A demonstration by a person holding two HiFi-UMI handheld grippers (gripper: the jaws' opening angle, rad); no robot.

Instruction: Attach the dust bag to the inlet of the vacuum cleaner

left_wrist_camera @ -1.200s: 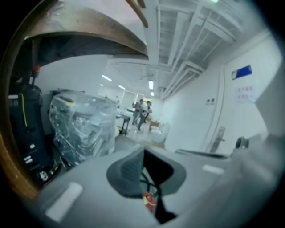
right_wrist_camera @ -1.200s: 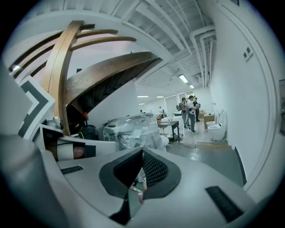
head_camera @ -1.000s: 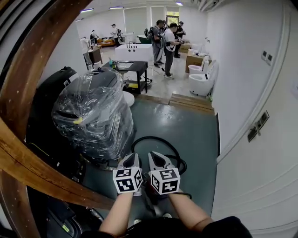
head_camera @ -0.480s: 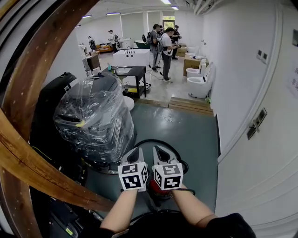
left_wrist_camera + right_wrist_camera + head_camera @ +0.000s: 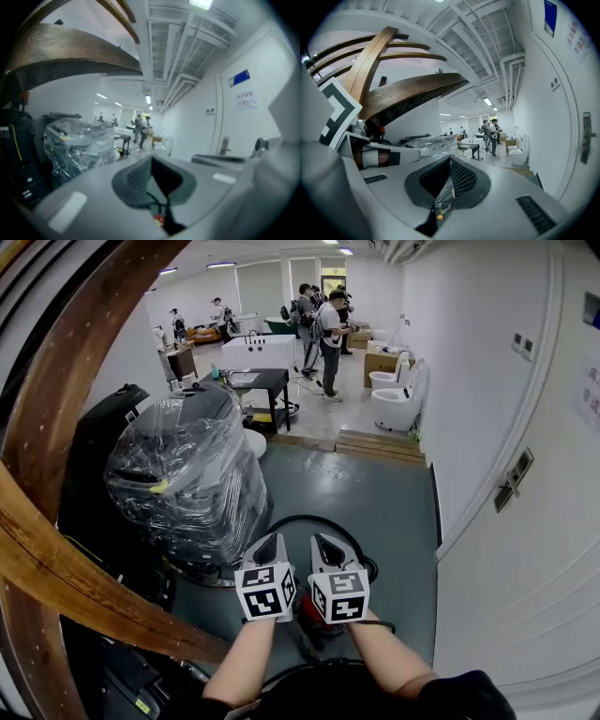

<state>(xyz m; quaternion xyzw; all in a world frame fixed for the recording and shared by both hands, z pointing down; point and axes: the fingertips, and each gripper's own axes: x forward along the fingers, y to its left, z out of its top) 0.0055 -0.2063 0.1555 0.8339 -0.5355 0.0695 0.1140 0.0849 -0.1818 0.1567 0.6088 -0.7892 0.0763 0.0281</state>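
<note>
Left gripper (image 5: 268, 546) jaws clenched, right gripper (image 5: 324, 547) jaws clenched, nothing gripped in either. Just below both jaws: red vacuum cleaner body (image 5: 307, 617). Ahead of them, black looped hose (image 5: 319, 519) on the floor. No dust bag or inlet visible. Bag is either already fitted or out of view, so progress is unclear.

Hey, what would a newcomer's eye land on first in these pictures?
A bulky plastic-wrapped machine stands left of centre, beside a big curved wooden beam sweeping down the left edge. At bottom centre the left gripper and right gripper sit side by side, both shut.
</note>
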